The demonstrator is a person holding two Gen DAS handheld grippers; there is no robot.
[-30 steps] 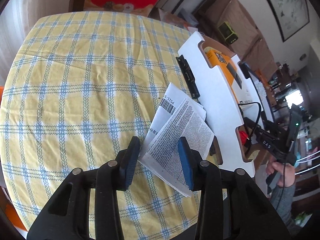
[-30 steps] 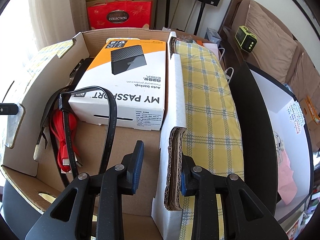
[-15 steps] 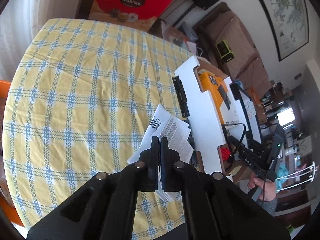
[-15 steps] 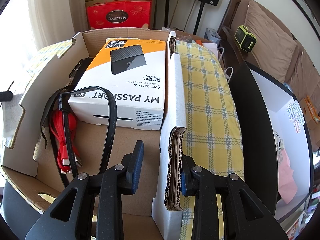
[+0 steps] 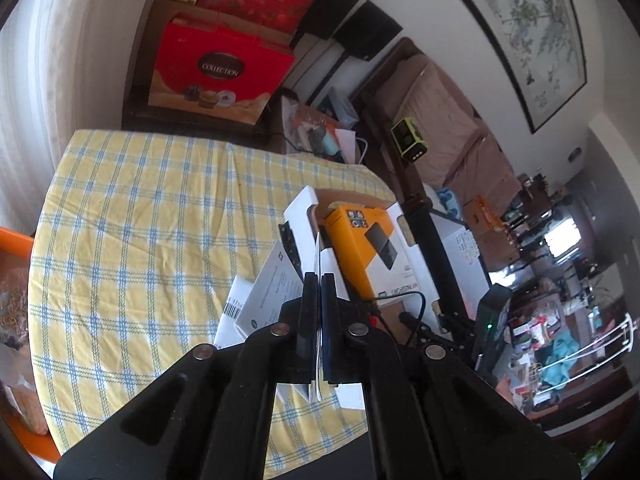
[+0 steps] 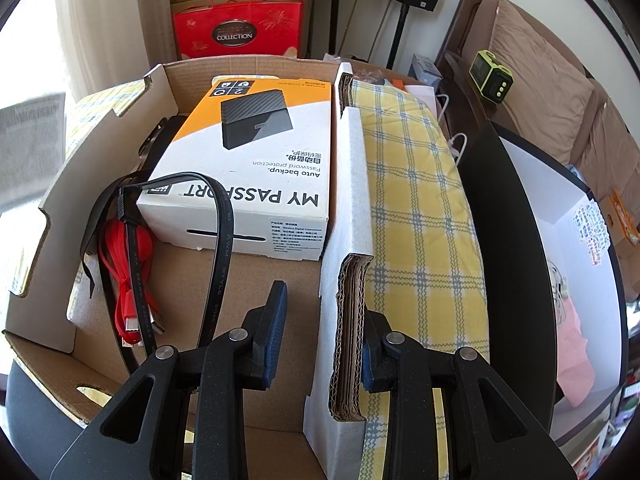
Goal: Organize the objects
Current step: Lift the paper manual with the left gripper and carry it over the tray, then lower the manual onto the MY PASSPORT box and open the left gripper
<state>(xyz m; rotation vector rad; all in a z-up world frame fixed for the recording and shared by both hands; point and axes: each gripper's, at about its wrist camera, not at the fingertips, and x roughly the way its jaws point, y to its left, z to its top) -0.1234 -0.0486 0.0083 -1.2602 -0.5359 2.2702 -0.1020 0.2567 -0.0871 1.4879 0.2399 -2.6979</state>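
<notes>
A thin white leaflet (image 5: 319, 264) stands on edge, pinched and lifted clear of the counter (image 5: 132, 216). More white papers (image 5: 256, 300), one with a barcode, lie flat on the yellow checked cloth just beside the cardboard box (image 6: 348, 184), near the counter's right edge. Inside the box an orange-and-white hard drive carton (image 6: 256, 160) lies flat against the right wall, with a black flat cable (image 6: 218, 240) looping in front of it and a red cable (image 6: 128, 280) bundled along the left wall.

left gripper (image 5: 319, 304): matte black plastic frame, triangular cut-outs, round silver screw heads, dark blue pads on its fingers. right gripper (image 6: 322, 332): same black build, silver screws, blue ribbed pads.
</notes>
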